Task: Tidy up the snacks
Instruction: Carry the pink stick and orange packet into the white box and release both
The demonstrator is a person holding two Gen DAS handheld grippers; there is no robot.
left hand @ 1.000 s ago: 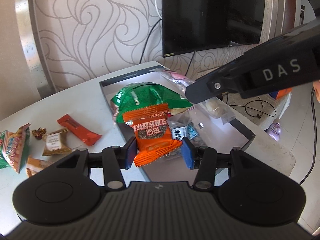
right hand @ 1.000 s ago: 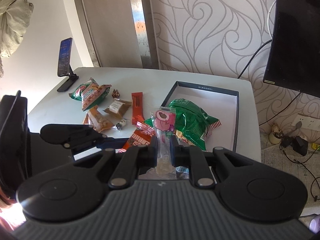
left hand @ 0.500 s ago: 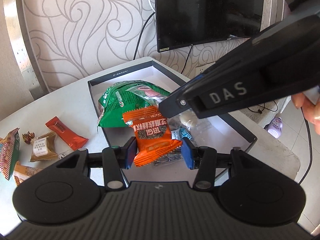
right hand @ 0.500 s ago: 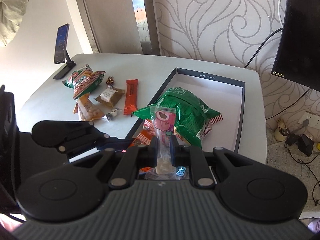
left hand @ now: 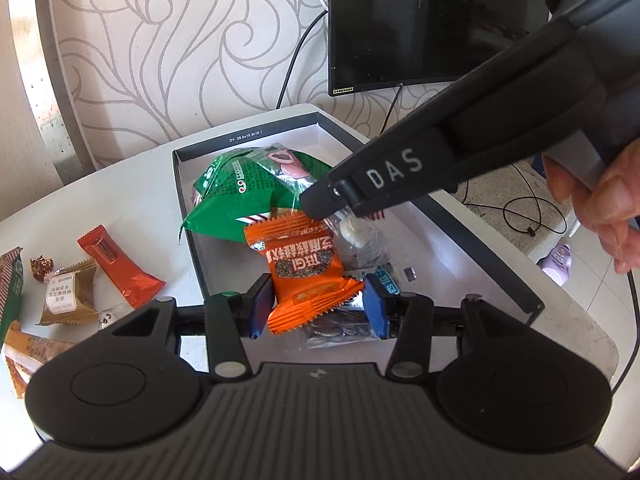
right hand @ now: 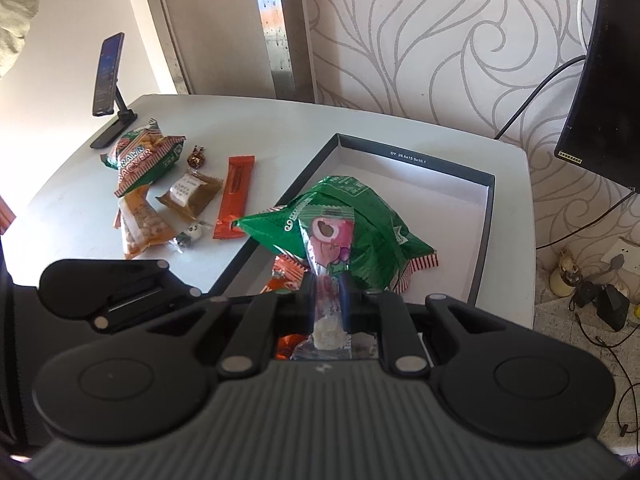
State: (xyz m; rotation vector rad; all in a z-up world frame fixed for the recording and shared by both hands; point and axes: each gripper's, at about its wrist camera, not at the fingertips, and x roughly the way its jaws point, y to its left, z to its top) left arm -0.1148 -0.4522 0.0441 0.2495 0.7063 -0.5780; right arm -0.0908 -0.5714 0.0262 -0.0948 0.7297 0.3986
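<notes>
Placing step. Left gripper (left hand: 315,305) clamps crinkled orange foil snack packet (left hand: 306,266); right gripper (right hand: 329,296) pinches clear pink-printed candy sachet (right hand: 329,248), both over shallow dark-rimmed white box (right hand: 486,216). Next: lower, release inside.

White table (right hand: 360,120) with open box (right hand: 486,216), loose snack packets (right hand: 234,196), phone stand (right hand: 114,134).

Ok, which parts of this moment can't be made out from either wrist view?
- Left wrist view: the right tongs cover part of the clear packet; its print is hidden.
- Left wrist view: whether the left tongs actually squeeze the orange packet; a gap shows beside the right pad.
- Right wrist view: the pink packet hides the green bag behind it.
- Both views: the box label is too small to read.
</notes>
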